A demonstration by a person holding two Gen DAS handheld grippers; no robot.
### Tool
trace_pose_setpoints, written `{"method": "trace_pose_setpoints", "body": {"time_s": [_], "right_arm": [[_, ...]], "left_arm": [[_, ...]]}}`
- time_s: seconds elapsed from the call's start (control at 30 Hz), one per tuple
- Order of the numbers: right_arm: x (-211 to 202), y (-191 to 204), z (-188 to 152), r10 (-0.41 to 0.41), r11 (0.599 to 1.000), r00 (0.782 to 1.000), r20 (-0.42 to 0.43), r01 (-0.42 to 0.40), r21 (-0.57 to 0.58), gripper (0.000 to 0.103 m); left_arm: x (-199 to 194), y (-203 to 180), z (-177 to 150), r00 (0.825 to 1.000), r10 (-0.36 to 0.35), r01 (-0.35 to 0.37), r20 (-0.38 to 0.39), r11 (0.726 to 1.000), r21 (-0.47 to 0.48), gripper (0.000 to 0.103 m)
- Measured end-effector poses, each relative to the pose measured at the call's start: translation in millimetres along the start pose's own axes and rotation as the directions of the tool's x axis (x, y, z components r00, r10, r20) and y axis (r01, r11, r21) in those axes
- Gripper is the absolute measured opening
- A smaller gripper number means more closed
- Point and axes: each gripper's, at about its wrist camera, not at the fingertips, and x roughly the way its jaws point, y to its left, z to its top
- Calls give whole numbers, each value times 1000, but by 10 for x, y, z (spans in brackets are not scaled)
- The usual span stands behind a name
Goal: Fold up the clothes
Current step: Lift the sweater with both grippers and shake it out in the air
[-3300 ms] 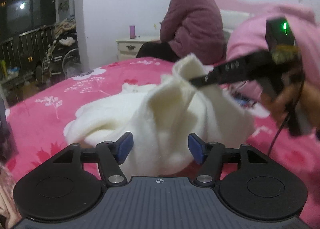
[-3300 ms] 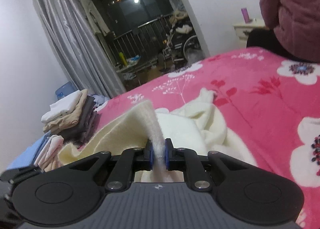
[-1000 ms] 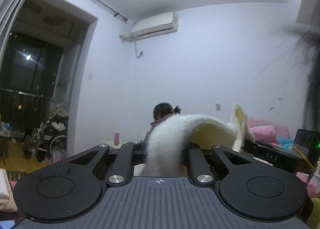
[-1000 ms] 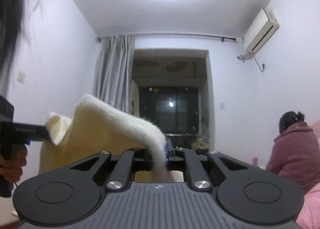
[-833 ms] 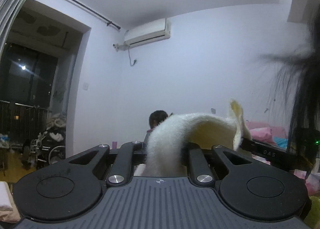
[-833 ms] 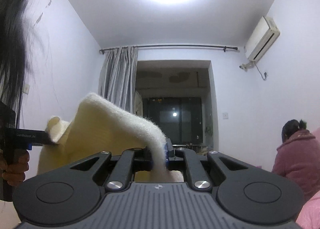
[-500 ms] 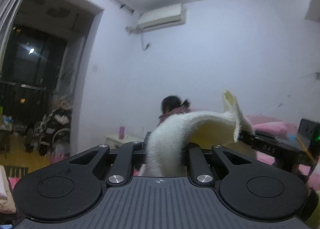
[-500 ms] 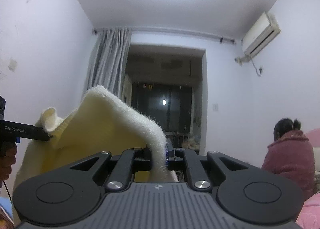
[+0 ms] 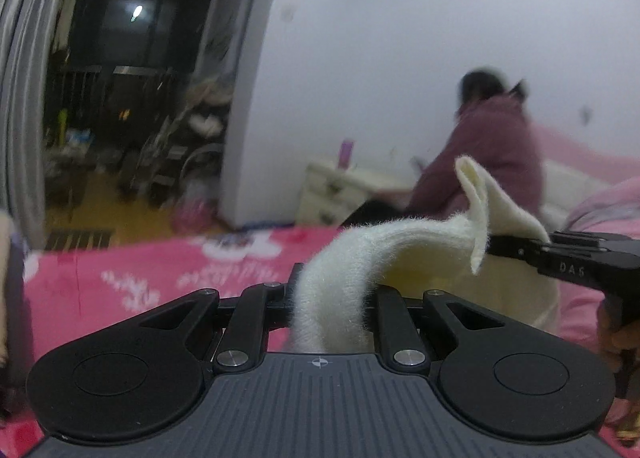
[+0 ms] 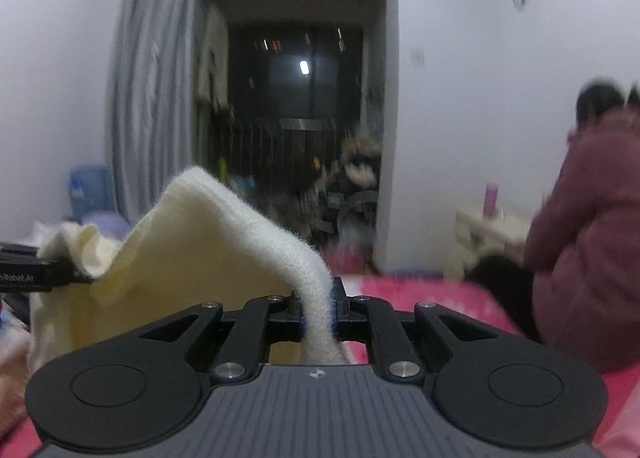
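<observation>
Both grippers (image 9: 330, 308) (image 10: 316, 308) still clamped on cream garment (image 9: 400, 246); views dropped, pink bed (image 9: 140, 282) back.

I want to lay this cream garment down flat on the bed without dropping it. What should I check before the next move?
1. Left gripper shut on the cream garment: ok.
2. Right gripper shut on it: ok.
3. Cloth spans between both grippers, edge not taut: ok.
4. Pink bedspread ahead free of other clothes: cannot tell, partly hidden.
5. Seated person clear of the garment: ok.
6. Garment's lower part hanging untangled: cannot tell.
</observation>
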Motion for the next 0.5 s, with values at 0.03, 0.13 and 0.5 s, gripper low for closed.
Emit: {"method": "trace_pose_setpoints", "body": {"time_s": [0.03,0.13,0.5], "right_arm": [[206,-27,-107,-5,1000,999,-32,5,0,12],[798,-127,-437,-14,1000,992,-126,14,4,12],[2282,-573,-1389,101,976,904,-415,-10,216,40]], "left_arm": [[203,70,-55,999,13,-13,-29,1000,-7,14],[638,218,-246,993,48,-49,-104,999,-10,14],[1578,689,-1109,899,64,-139,-432,980,-144,28]]}}
